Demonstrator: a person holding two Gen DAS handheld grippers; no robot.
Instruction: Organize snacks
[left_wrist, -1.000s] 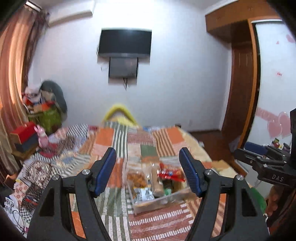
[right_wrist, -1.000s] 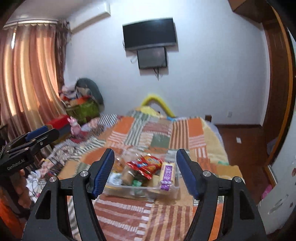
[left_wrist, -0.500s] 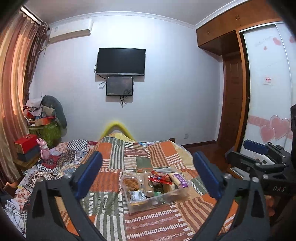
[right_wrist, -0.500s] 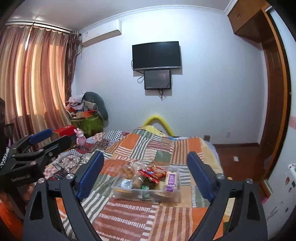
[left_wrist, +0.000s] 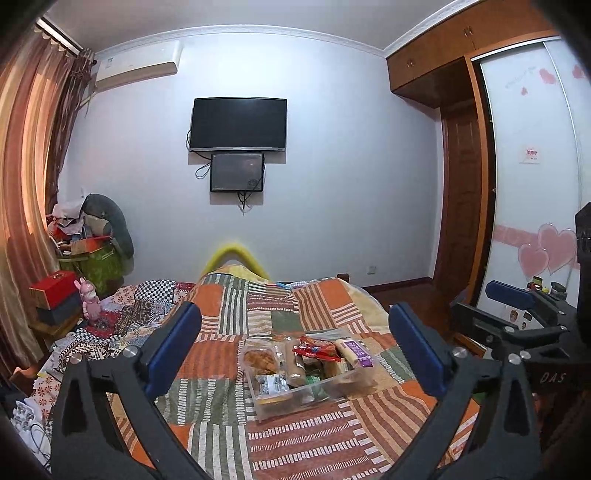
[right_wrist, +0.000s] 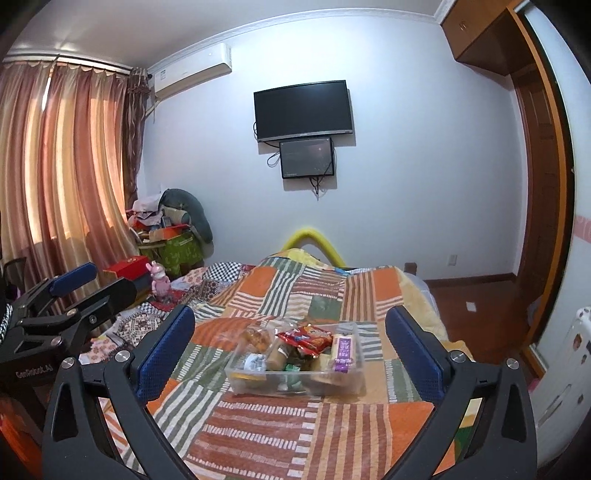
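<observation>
- Clear plastic bin (left_wrist: 295, 402) (right_wrist: 295, 384) sits on the bed, centre of both views, w/ snacks heaped inside above the rim.
- In it: red snack packet (left_wrist: 317, 348) (right_wrist: 304, 336) on top in the middle; purple-labelled bar (left_wrist: 354, 350) (right_wrist: 344, 353) at the right end; bag of brown fried pieces (left_wrist: 260, 360) (right_wrist: 256, 336) at the far-left end; small white-grey packet (left_wrist: 271, 384) (right_wrist: 255, 362) at the near left; tan roll (left_wrist: 291, 363) (right_wrist: 277, 356) between them. Green wrappers lower down, too small to read.
- Left gripper (left_wrist: 293, 354): jaws wide apart, nothing between them, held above the bed on the near side of the bin, not touching it. It also shows at the left edge of the right-wrist view (right_wrist: 92, 284).
- Right gripper (right_wrist: 290, 350): jaws wide too, nothing held, near side of the bin, clear of it. Seen at the right edge of the left-wrist view (left_wrist: 517, 314).
- Surface: bed w/ patchwork quilt (left_wrist: 295, 443) (right_wrist: 258, 424), orange, green and striped patches; a 2nd checkered blanket (left_wrist: 147, 299) (right_wrist: 221, 271) to the far left.
- Room: pale wall w/ black TV (left_wrist: 238, 123) (right_wrist: 303, 110), smaller screen (left_wrist: 237, 172) (right_wrist: 306, 158) just under it, cables hanging. AC unit (left_wrist: 138, 66) (right_wrist: 192, 70) high left, orange curtains (left_wrist: 22, 177) (right_wrist: 66, 166) at left, wooden wardrobe (left_wrist: 461, 177) (right_wrist: 539, 184) at right.
- Around: pile of bags and clothes (left_wrist: 92, 243) (right_wrist: 170, 229) in the far-left corner, red box (left_wrist: 53, 291) (right_wrist: 127, 266) and pink rabbit toy (left_wrist: 90, 301) (right_wrist: 159, 278) beside the bed. Yellow curved thing (left_wrist: 236, 256) (right_wrist: 314, 242) at the far end of the bed.
</observation>
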